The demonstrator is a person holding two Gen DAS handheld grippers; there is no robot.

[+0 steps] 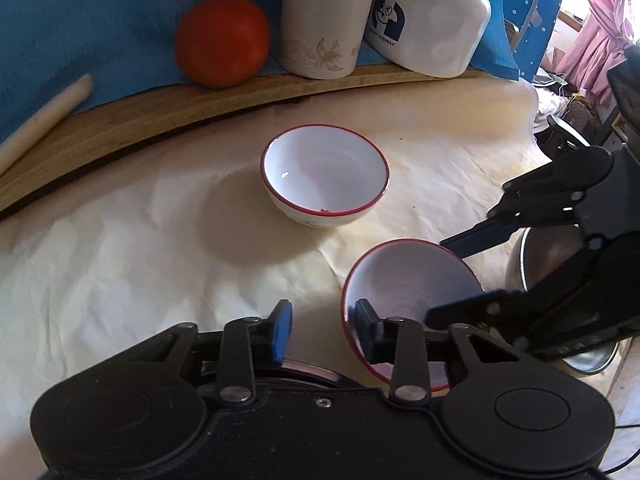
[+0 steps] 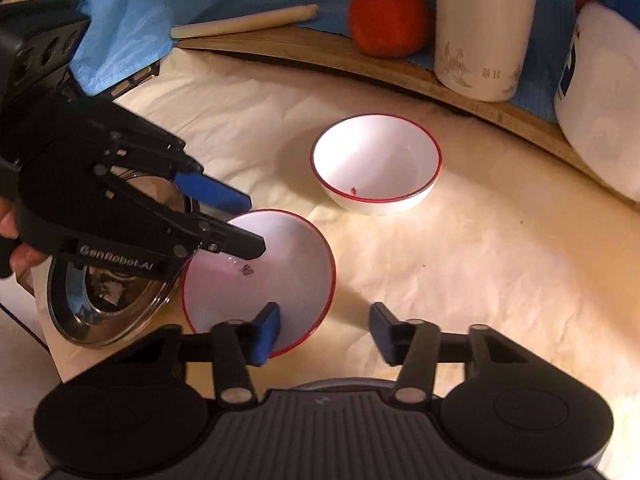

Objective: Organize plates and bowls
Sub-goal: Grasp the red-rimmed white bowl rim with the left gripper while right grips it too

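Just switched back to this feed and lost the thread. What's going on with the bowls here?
A person holds a gripper in each hand, and both are at the tilted red-rimmed bowl, which leans beside a shiny steel dish. The left gripper and the right gripper each have their fingers astride its rim with gaps showing, so neither grips it yet. A second, upright bowl sits untouched farther back.

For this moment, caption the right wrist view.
Both grippers converge on the tilted red-rimmed bowl beside a steel lid; a second bowl sits beyond.
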